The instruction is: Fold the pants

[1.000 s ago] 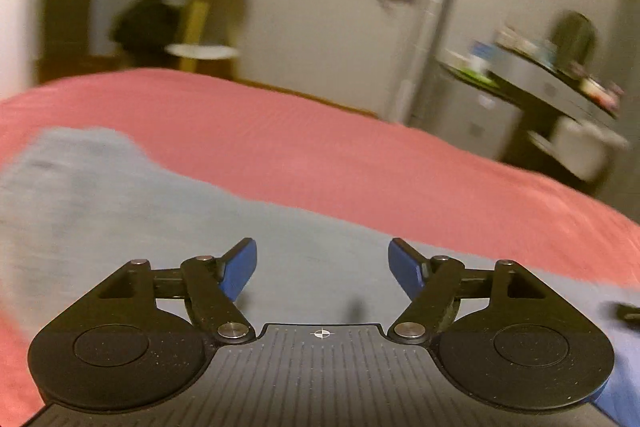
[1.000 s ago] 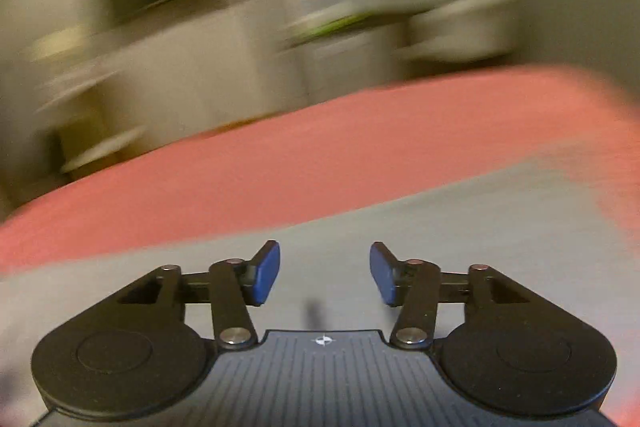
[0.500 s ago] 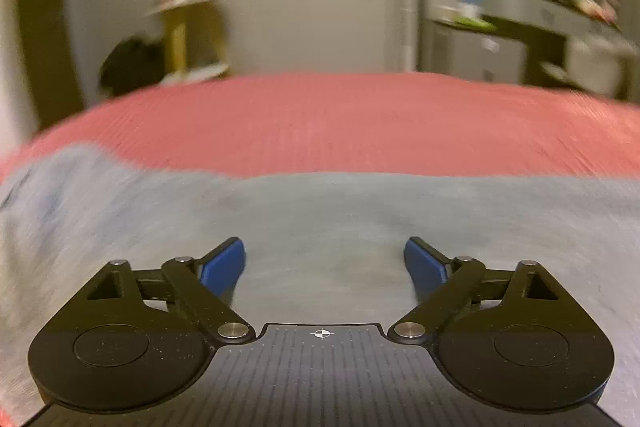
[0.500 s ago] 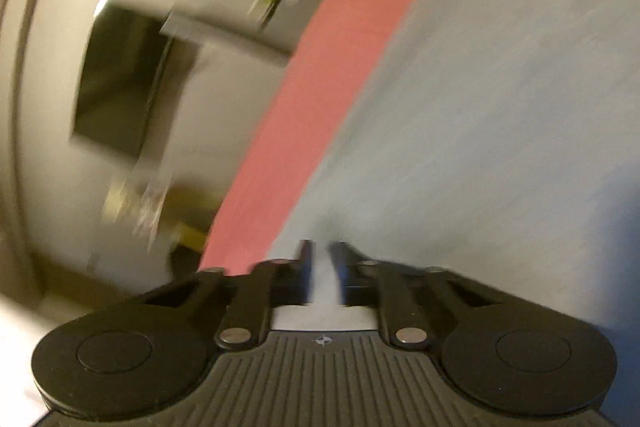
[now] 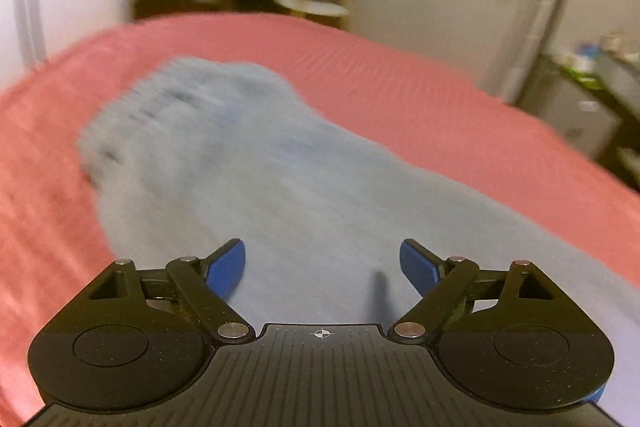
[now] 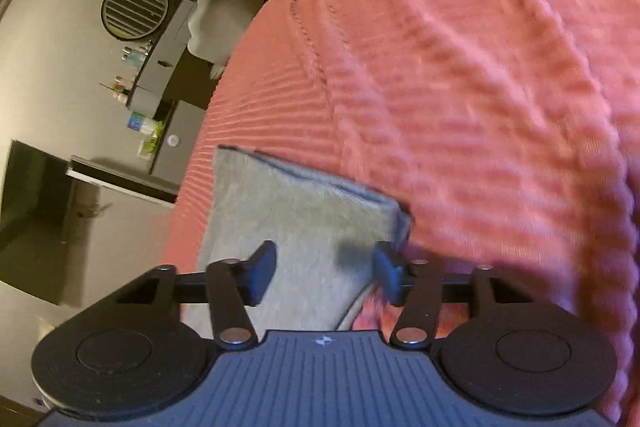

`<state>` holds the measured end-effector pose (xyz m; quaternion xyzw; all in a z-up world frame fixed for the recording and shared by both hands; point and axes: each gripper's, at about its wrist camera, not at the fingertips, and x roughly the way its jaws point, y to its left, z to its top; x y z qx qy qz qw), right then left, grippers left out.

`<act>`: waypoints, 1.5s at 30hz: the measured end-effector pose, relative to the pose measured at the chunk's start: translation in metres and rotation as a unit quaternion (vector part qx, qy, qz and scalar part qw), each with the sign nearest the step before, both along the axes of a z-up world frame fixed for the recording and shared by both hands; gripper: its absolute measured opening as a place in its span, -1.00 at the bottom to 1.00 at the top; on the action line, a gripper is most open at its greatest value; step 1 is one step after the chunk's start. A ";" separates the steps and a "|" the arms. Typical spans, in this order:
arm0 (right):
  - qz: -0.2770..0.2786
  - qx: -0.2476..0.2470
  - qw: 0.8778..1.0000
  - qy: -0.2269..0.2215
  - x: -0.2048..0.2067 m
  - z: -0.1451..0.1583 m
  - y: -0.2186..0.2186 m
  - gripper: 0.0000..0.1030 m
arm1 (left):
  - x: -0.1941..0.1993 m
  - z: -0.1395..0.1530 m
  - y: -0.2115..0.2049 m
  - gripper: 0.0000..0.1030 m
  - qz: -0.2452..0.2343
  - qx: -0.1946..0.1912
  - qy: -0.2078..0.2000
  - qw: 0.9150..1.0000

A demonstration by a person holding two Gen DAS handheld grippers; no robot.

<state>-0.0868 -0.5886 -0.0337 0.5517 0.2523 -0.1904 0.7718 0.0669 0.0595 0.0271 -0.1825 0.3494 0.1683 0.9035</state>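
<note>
While pants (image 5: 280,187) lie flat on pink bed (image 5: 420,99), fold step in hand: grey-blue cloth stretches far-left to near-right in left view. Left hand-held gripper (image 5: 322,267) hovers over cloth, jaws just narrowed slightly, wide apart, nothing between. Right hand-held gripper (image 6: 324,271) over leg cuff end (image 6: 304,199), jaws just reopened, apart, cloth below unpinched. Judged next: close on cuff edge, carry toward waist, keep layers aligned. No containers visible on bed; cluttered shelves far off, contents too blurred to tell.
</note>
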 end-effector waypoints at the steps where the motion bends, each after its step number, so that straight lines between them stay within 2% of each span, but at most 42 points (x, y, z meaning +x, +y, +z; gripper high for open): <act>1: -0.007 0.002 1.000 0.013 -0.004 0.000 0.001 0.30 | -0.007 0.002 -0.012 0.76 -0.023 -0.010 -0.007 1.000; 3: -0.023 0.001 0.999 0.026 0.009 -0.010 -0.003 0.30 | -0.012 0.003 -0.035 0.79 -0.059 0.000 -0.012 0.998; 4: -0.028 0.004 0.999 0.018 0.011 -0.012 -0.006 0.30 | -0.013 0.001 -0.048 0.80 -0.084 0.015 -0.009 0.996; 8: -0.015 0.004 1.000 0.008 0.007 -0.022 -0.016 0.26 | -0.007 -0.018 -0.078 0.80 -0.139 0.074 0.042 0.987; 9: -0.016 0.007 1.000 0.010 0.010 -0.025 -0.021 0.06 | -0.006 -0.023 -0.082 0.79 -0.141 0.082 0.059 0.985; 10: -0.020 0.012 1.000 0.014 0.010 -0.028 -0.025 -0.36 | -0.008 -0.025 -0.085 0.79 -0.140 0.086 0.063 0.984; 11: -0.025 0.014 0.999 0.018 0.011 -0.031 -0.026 -0.63 | -0.011 -0.026 -0.086 0.79 -0.141 0.086 0.060 0.984; 12: -0.025 0.011 0.999 0.016 0.006 -0.031 -0.026 -0.77 | -0.016 -0.025 -0.088 0.79 -0.143 0.084 0.057 0.984; 15: -0.005 -0.056 0.998 -0.003 0.008 -0.018 -0.015 -0.77 | -0.022 -0.022 -0.082 0.79 -0.148 0.063 0.045 0.986; 17: 0.012 -0.097 0.995 -0.003 0.015 -0.012 -0.010 -0.65 | -0.011 -0.021 -0.081 0.79 -0.145 0.056 0.042 0.987; 18: 0.013 -0.101 0.995 0.001 0.018 -0.012 -0.009 -0.59 | -0.008 -0.021 -0.082 0.79 -0.142 0.055 0.046 0.987; 21: 0.005 -0.081 0.997 0.008 0.022 -0.017 -0.015 -0.58 | -0.007 -0.024 -0.086 0.79 -0.139 0.061 0.054 0.987; 23: 0.008 -0.087 0.996 0.013 0.024 -0.013 -0.015 -0.71 | -0.010 -0.022 -0.087 0.79 -0.146 0.062 0.051 0.986; 26: 0.026 -0.141 0.989 0.022 0.028 0.006 -0.005 -0.73 | -0.014 -0.022 -0.085 0.79 -0.146 0.056 0.049 0.987; 28: 0.040 -0.191 0.980 0.029 0.034 0.026 0.009 -0.75 | -0.016 -0.020 -0.081 0.79 -0.143 0.045 0.047 0.988; 30: 0.067 -0.262 0.962 0.033 0.044 0.052 0.035 -0.75 | -0.018 -0.016 -0.079 0.79 -0.144 0.029 0.039 0.988; 33: 0.152 -0.355 0.922 -0.014 0.064 0.094 0.094 -0.76 | -0.022 -0.007 -0.077 0.79 -0.147 0.005 0.022 0.989; 35: 0.233 -0.367 0.899 -0.055 0.078 0.110 0.138 -0.76 | -0.025 0.000 -0.078 0.79 -0.151 -0.006 0.007 0.988; 37: 0.325 -0.383 0.861 -0.081 0.090 0.115 0.194 -0.76 | -0.029 0.007 -0.079 0.79 -0.155 -0.020 -0.009 0.988; 39: 0.417 -0.389 0.815 -0.097 0.097 0.106 0.253 -0.76 | -0.032 0.011 -0.077 0.79 -0.162 -0.038 -0.019 0.986; 41: 0.487 -0.369 0.786 -0.093 0.102 0.084 0.297 -0.75 | -0.033 0.014 -0.076 0.79 -0.170 -0.049 -0.024 0.984; 44: 0.560 -0.319 0.763 -0.049 0.109 0.043 0.343 -0.71 | -0.031 0.014 -0.073 0.79 -0.177 -0.056 -0.021 0.982; 45: 0.576 -0.304 0.758 -0.024 0.112 0.031 0.352 -0.53 | -0.029 0.014 -0.072 0.79 -0.180 -0.061 -0.017 0.982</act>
